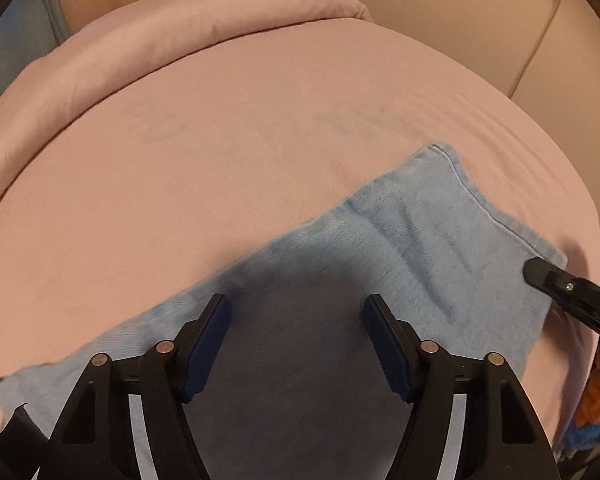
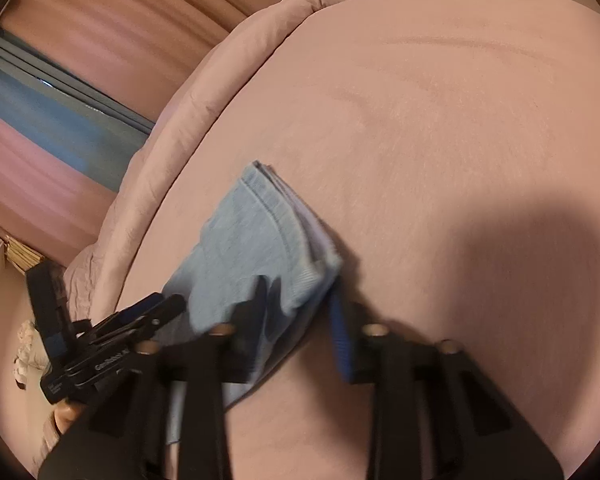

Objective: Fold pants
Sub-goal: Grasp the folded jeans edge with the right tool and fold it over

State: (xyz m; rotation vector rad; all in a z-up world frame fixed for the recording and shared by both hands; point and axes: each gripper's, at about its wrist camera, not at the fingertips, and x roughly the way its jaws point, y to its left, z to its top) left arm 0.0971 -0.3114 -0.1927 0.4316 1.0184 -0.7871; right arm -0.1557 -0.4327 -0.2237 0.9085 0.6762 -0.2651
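In the left wrist view the left gripper hangs over the near part of the light blue pants, its fingers standing well apart with only denim below them and nothing gripped. The pants lie folded flat on the pink bed sheet, running from 7 o'clock toward 2 o'clock (the hem stitching is at the far end). In the right wrist view the right gripper has the corner of the stacked denim between its fingers, but motion blur hides whether they press it; a rolled pink duvet lies beyond at 11 o'clock.
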